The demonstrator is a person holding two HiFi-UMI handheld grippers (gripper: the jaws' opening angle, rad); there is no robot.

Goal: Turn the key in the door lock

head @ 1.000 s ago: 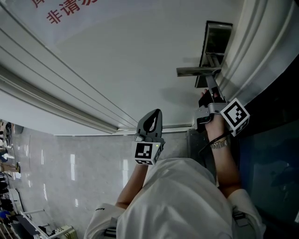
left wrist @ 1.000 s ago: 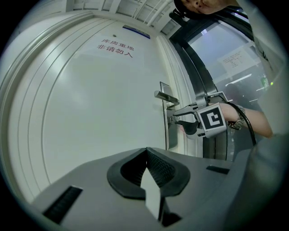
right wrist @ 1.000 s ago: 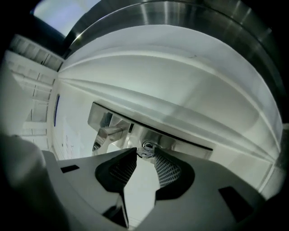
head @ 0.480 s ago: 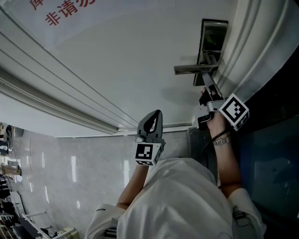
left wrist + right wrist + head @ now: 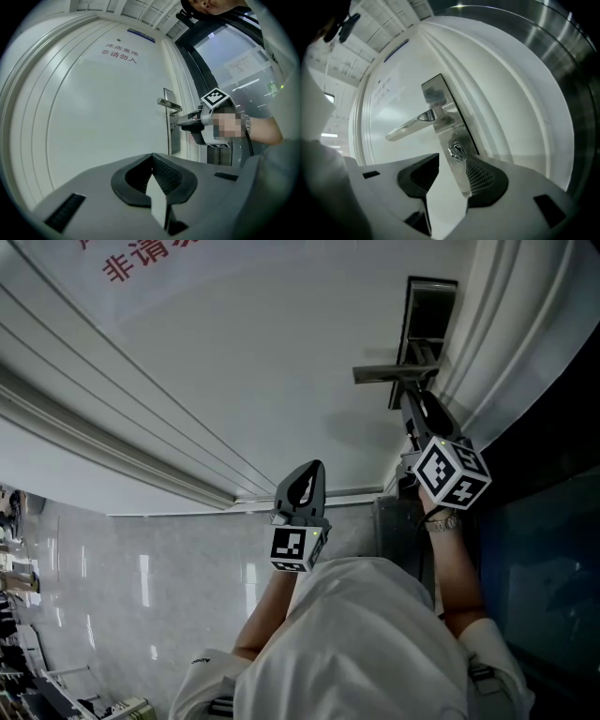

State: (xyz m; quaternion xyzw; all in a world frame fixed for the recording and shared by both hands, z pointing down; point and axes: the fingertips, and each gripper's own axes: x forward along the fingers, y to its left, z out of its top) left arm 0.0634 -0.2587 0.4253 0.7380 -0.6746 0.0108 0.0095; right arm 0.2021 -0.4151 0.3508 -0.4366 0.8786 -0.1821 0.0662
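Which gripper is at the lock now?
The right gripper: its jaws have just been opening and stand either side of the lock cylinder; the left gripper hangs back, shut.

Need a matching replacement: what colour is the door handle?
The door handle is shiny silver metal, clearest in the right gripper view.

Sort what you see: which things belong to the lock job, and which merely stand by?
In the job: lock cylinder; lock plate; right gripper, its fingers just opened, the cylinder between them ungripped.
Standing by: door handle; left gripper, shut and empty; red lettering on the door.
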